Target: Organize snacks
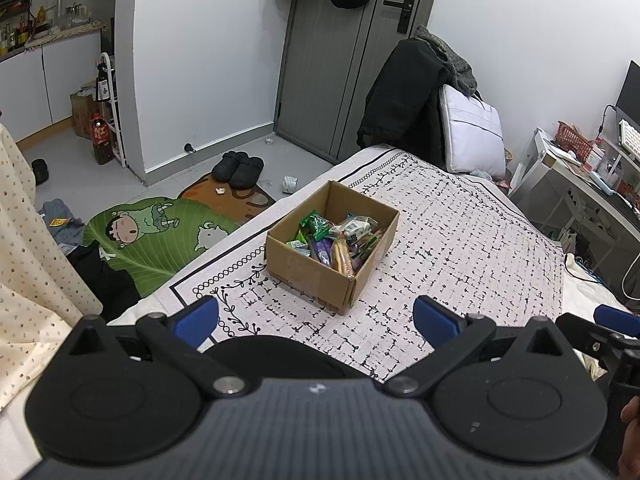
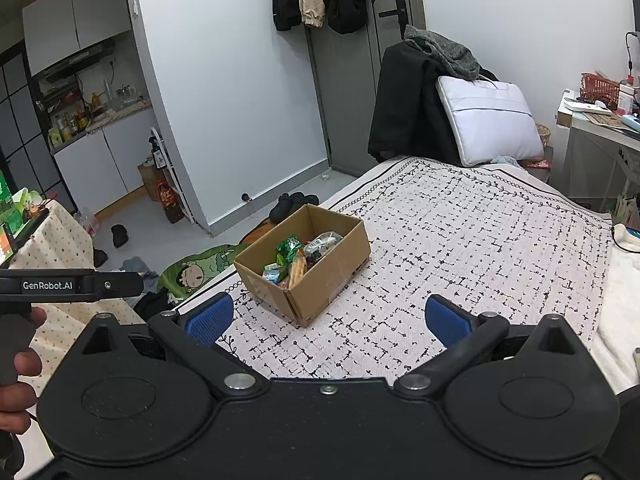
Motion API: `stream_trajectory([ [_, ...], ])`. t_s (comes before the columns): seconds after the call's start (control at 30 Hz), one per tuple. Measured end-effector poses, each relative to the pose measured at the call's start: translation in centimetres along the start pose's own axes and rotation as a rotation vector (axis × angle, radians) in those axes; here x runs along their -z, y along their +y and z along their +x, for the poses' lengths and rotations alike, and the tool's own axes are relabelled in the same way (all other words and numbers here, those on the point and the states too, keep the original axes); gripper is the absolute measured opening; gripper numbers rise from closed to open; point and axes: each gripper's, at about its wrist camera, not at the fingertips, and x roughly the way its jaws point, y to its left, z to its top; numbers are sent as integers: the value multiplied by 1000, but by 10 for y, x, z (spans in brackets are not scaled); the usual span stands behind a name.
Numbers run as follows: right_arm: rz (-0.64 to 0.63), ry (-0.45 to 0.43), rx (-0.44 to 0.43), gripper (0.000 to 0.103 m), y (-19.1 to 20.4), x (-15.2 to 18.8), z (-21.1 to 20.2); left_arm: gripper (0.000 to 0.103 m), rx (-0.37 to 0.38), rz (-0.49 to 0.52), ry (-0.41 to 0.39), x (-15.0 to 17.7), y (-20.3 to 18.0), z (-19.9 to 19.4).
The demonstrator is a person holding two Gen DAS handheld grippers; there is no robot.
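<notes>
An open cardboard box (image 1: 316,276) stands on the bed's white patterned cover (image 1: 460,248). It holds several wrapped snacks (image 1: 340,240): green, purple, orange and clear packets. The box (image 2: 320,280) and its snacks (image 2: 300,260) also show in the right wrist view. My left gripper (image 1: 316,320) is open and empty, held above the cover just short of the box. My right gripper (image 2: 328,320) is open and empty, close to the box's near corner. The left gripper's body (image 2: 72,284) shows at the left of the right wrist view.
A chair with dark coats (image 1: 404,100) and a white pillow (image 1: 472,132) stands past the bed's far end. A cluttered desk (image 1: 592,176) is at the right. A green cartoon mat (image 1: 156,236) and black slippers (image 1: 238,168) lie on the floor left of the bed.
</notes>
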Motion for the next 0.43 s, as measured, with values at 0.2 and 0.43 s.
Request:
stream_trajectory([
  [0.2,1,3,1,103,-1,0,0,103,-1,-1,1,-1,1,-1],
  [0.43,4,8,-1,103,0,1,2,103,-9,26,-5,-2,-1,-2],
])
